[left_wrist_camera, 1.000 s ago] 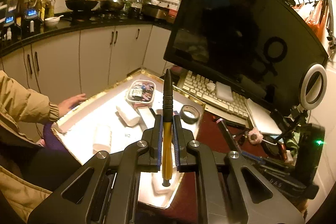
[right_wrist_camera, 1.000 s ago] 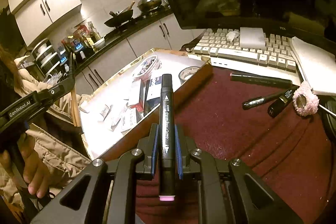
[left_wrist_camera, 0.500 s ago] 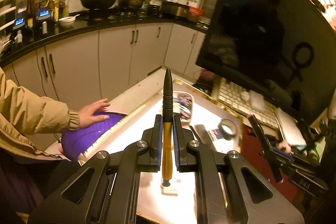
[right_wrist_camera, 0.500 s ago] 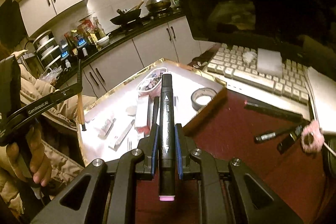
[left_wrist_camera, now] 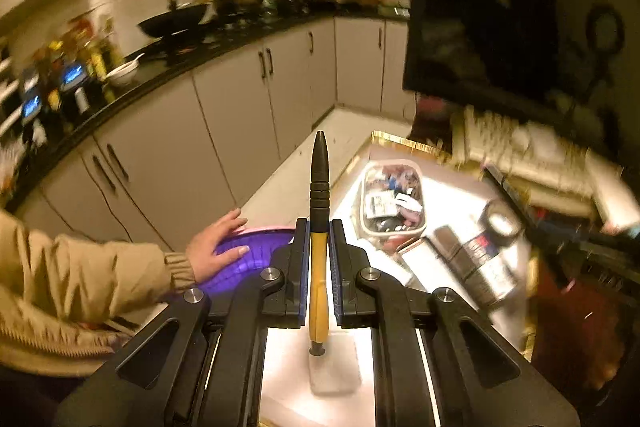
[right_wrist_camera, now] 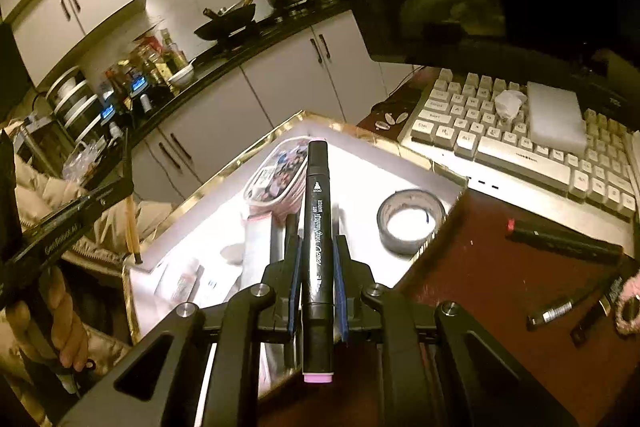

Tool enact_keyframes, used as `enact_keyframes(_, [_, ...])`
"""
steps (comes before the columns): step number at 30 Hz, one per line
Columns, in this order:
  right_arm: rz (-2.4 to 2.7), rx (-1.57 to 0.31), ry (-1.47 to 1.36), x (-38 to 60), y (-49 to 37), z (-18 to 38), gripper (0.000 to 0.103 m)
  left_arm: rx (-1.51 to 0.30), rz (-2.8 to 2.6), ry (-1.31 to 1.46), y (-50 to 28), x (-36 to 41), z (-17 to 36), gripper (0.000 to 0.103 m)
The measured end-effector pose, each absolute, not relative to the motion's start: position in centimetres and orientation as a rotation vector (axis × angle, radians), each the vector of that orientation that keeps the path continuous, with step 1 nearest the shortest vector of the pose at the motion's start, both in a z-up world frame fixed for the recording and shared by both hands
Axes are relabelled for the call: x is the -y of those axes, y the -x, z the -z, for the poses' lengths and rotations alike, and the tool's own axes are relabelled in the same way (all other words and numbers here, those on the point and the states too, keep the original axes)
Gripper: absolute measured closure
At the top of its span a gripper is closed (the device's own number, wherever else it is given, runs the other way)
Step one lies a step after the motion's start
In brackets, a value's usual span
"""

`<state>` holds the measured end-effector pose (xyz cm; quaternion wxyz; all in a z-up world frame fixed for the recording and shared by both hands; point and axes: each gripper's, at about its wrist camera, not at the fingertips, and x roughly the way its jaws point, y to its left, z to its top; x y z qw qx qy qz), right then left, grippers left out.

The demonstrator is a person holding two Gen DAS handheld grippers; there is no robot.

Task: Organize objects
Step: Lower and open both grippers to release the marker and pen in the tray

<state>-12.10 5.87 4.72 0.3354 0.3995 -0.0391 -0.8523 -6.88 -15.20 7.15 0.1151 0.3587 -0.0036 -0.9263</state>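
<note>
Over the white tray (right_wrist_camera: pixel 360 163) with the gold rim, both grippers are carrying pens. The left gripper (left_wrist_camera: pixel 319 239) has its jaws squeezed tight on a thin yellow pen (left_wrist_camera: pixel 319 267) with a black tip, and the pen points forward past the near left edge of the tray. The right gripper (right_wrist_camera: pixel 318 255) has its jaws clamped on a fat black marker (right_wrist_camera: pixel 317 227) with a pink end cap, and it hangs above the middle of the tray. Inside the tray, a clear box (right_wrist_camera: pixel 276 179) full of little things sits near the far corner, and a roll of grey tape (right_wrist_camera: pixel 410 221) lies by the right edge. A few small flat packs lie in the middle. Beside the left edge of the tray, a person's hand (left_wrist_camera: pixel 218 241) rests on a purple bowl (left_wrist_camera: pixel 256 251). More dark pens (right_wrist_camera: pixel 560 239) lie on the red table (right_wrist_camera: pixel 500 275) to the right, in front of a white keyboard (right_wrist_camera: pixel 520 147). The step looks like bringing pens over from the table to put them away. I cannot tell for sure where they belong, the tray or the purple bowl. Next, each gripper would need to go low over the chosen spot, turn the pen so it lies flat, and then let go softly so it does not roll away or knock the box
</note>
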Motion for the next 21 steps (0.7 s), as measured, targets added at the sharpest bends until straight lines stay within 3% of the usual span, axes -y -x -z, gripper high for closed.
enact_keyframes(8, [2.219,0.136,-1.089,-5.8,13.9,-2.4,0.09,0.075,2.635,-1.221,10.8,15.8,-2.8,0.095])
enact_keyframes(21, [2.23,0.098,-1.079,-5.0,13.4,-1.4,0.09,0.138,2.61,-1.375,13.0,14.6,-0.8,0.095])
